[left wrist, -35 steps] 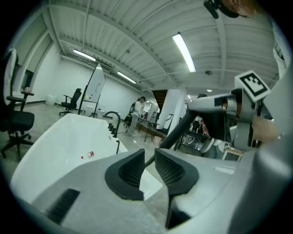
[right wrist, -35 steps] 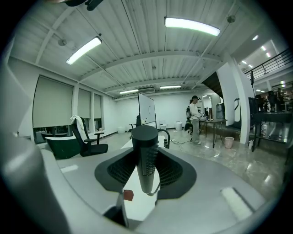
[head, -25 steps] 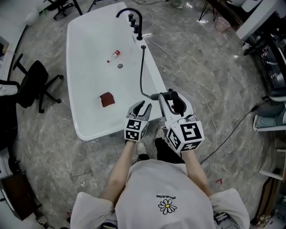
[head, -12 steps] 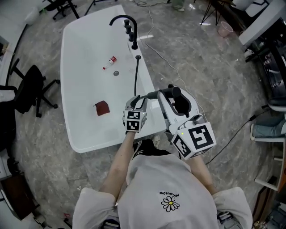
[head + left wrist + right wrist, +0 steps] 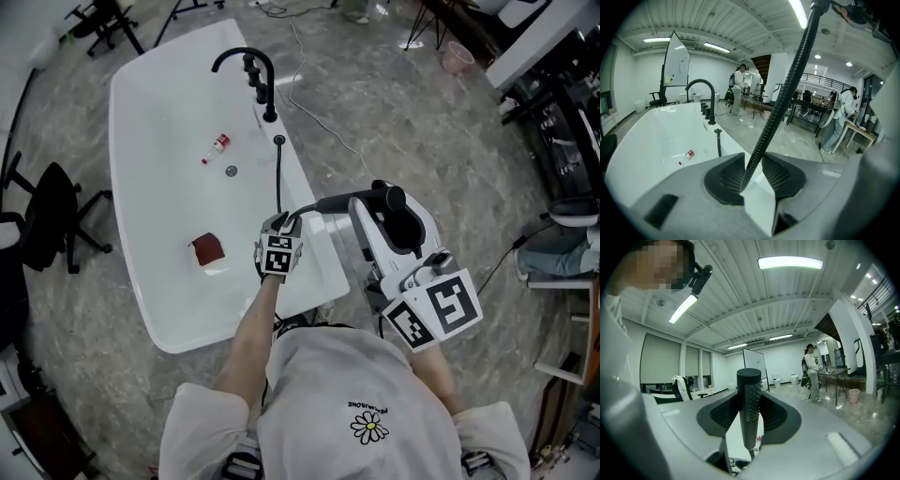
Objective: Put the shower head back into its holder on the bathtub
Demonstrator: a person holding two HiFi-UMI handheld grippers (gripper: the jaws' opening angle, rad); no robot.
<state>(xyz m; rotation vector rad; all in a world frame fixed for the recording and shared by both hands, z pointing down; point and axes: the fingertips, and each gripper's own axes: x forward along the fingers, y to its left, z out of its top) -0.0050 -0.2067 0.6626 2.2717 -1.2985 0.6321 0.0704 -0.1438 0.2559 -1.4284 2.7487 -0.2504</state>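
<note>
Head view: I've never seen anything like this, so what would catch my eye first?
A big white bathtub fills the upper left, on a grey floor, with a black tap at its far end. By its near edge the right gripper is clamped on a black shower head, while the left gripper, its jaws closing, has the black hose between them, not yet pinched.

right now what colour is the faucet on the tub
Black. The faucet shows best in the head view, dark against the white tub.
</note>
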